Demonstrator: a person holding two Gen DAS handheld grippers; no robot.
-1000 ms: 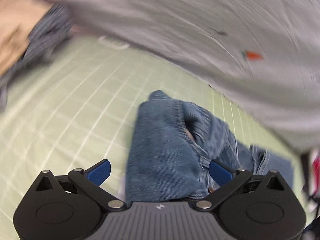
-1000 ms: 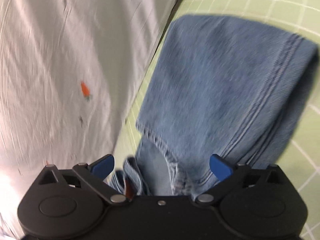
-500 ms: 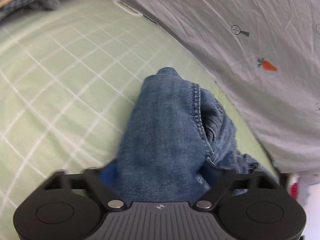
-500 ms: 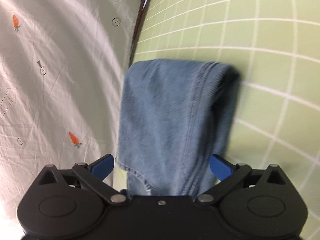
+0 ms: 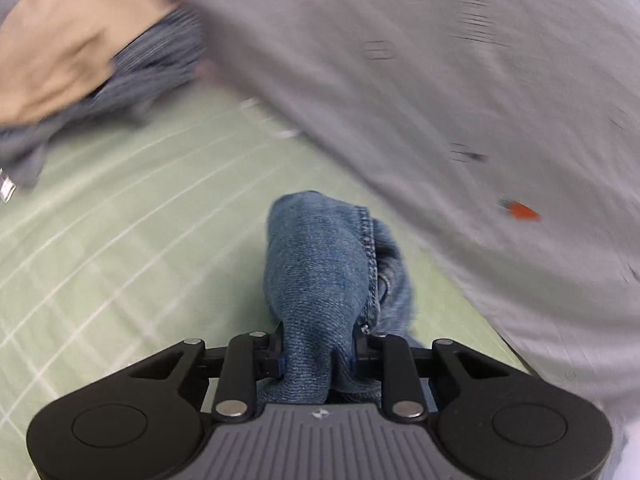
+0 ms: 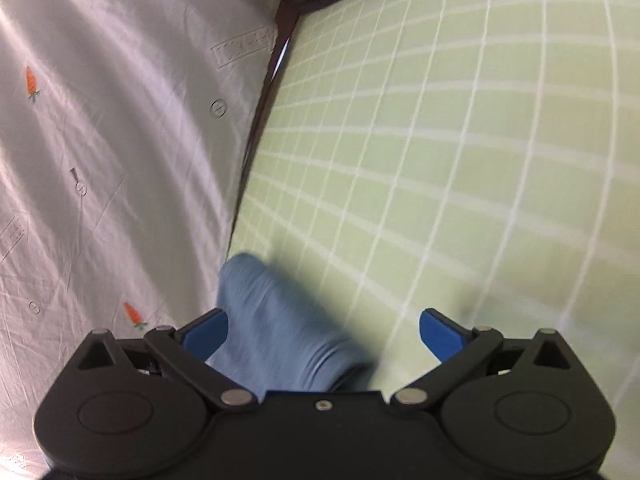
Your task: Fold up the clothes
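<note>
Watching for slip: we judge the bunched jeans (image 5: 320,276) could pull free of the left gripper (image 5: 320,354) if lifted fast; its jaws are closing, narrow, denim pinched between; the right gripper (image 6: 324,328) stands wide, touching nothing firmly, denim at its seven o'clock on the green checked sheet (image 6: 460,160).

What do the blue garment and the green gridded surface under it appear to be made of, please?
The blue garment looks like denim: faded blue twill weave, a thick stitched seam, matte finish. The green surface looks like a smooth mat printed with white grid lines, slightly matte; rubber or vinyl, I cannot tell which.
</note>
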